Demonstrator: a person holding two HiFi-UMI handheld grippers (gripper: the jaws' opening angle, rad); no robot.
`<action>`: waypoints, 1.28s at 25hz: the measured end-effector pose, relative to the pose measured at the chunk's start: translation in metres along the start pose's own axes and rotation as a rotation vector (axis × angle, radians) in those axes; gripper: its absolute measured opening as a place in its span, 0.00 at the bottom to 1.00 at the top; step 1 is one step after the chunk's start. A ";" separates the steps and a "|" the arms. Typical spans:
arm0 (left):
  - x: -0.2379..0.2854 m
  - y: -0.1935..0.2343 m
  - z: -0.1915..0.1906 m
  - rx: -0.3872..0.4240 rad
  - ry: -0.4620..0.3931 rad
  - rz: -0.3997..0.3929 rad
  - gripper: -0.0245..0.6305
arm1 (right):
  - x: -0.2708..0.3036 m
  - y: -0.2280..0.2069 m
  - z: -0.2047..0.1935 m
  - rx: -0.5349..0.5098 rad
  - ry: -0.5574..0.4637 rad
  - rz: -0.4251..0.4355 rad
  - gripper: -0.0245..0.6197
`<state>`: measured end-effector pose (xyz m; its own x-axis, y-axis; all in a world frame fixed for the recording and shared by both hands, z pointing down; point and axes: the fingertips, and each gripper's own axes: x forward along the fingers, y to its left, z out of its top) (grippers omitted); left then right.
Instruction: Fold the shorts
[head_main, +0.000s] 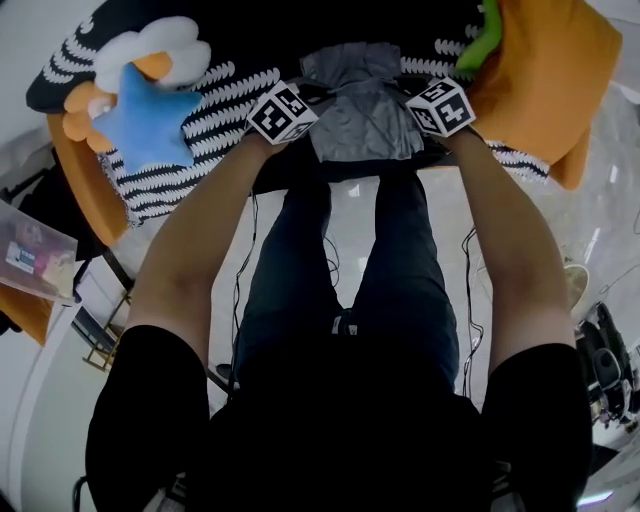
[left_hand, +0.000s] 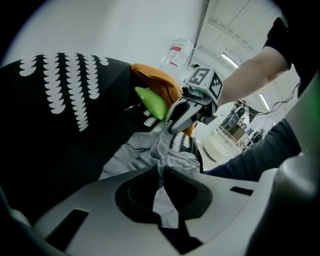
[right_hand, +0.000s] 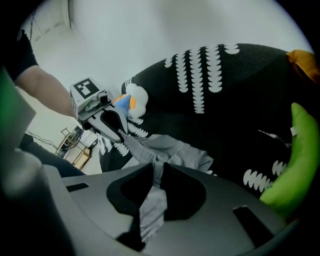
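Observation:
The grey shorts (head_main: 362, 110) lie bunched on a black blanket with white markings (head_main: 215, 95), stretched between my two grippers. My left gripper (head_main: 308, 98) holds their left edge, and in the left gripper view a fold of grey cloth (left_hand: 161, 192) is pinched between its nearly closed jaws. My right gripper (head_main: 416, 96) holds the right edge; the right gripper view shows grey cloth (right_hand: 152, 200) clamped in its jaws the same way. Each gripper sees the other across the shorts: the right gripper (left_hand: 172, 125) and the left gripper (right_hand: 119, 135) both bite the fabric.
A blue star plush (head_main: 145, 120) and a white flower plush (head_main: 160, 50) lie at the left of the blanket. A green plush (head_main: 482, 38) and an orange cushion (head_main: 545, 80) are at the right. The person's dark-trousered legs (head_main: 345, 260) stand below, with cables on the floor.

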<state>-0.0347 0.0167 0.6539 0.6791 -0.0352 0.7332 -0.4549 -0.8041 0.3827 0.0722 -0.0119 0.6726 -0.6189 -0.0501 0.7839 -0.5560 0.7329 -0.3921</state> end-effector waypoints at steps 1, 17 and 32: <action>0.003 -0.006 -0.005 -0.003 0.003 -0.008 0.11 | 0.000 0.004 -0.009 0.003 0.006 0.002 0.13; 0.056 -0.069 -0.076 -0.034 0.082 -0.087 0.11 | 0.023 0.046 -0.123 0.004 0.148 0.097 0.13; 0.084 -0.115 -0.131 0.143 0.205 -0.195 0.11 | 0.039 0.070 -0.179 -0.084 0.248 0.083 0.15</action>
<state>-0.0008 0.1835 0.7449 0.6091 0.2365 0.7570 -0.2320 -0.8596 0.4552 0.1084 0.1595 0.7621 -0.5001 0.1730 0.8485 -0.4546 0.7815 -0.4273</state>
